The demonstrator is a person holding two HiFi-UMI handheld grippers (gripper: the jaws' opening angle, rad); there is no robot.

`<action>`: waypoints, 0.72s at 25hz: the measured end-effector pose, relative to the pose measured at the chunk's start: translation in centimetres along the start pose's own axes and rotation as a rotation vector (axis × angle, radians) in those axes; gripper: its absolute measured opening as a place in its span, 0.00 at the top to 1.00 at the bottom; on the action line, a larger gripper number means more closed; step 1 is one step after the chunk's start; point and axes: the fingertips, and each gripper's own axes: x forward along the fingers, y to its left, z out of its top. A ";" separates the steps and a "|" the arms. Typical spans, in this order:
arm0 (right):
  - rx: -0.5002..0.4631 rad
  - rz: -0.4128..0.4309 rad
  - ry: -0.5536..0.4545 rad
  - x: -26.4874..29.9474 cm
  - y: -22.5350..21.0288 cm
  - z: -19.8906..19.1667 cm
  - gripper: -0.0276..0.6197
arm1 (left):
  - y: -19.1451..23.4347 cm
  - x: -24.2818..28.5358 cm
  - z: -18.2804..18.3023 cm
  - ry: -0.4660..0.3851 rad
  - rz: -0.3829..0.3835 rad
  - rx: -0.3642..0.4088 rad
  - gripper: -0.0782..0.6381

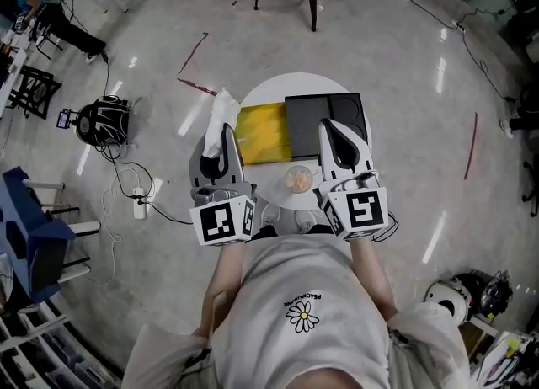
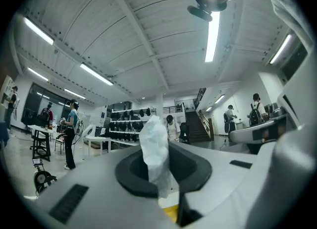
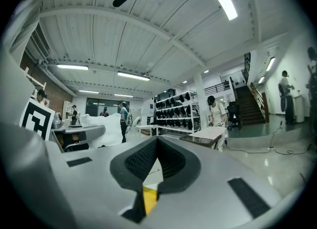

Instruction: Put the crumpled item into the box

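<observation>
Big workshop hall, pale glossy floor; small round white worktop sits right in front of the person. On it: the box, yellow inside, w/ a black panel touching its right side. Left claw is clenched on the crumpled item, a white papery wad held at the worktop's left edge, just left of the box. Right claw is pinched together, empty, above the black panel. Pickup looks done. Left to do: move wad right over the box, let go.
</observation>
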 end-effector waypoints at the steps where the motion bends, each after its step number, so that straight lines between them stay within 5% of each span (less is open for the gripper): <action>1: 0.002 -0.008 0.001 -0.1 -0.1 0.0 0.95 | 0.0 0.1 -0.1 0.003 -0.008 0.000 0.83; 8: 0.011 -0.056 0.025 -0.7 -0.7 -0.6 0.95 | -0.5 1.3 -1.4 0.056 -0.048 0.067 0.83; 18: 0.003 -0.116 0.063 -1.8 -0.8 -1.5 0.95 | -2.5 6.8 -10.5 0.341 -0.306 0.502 0.83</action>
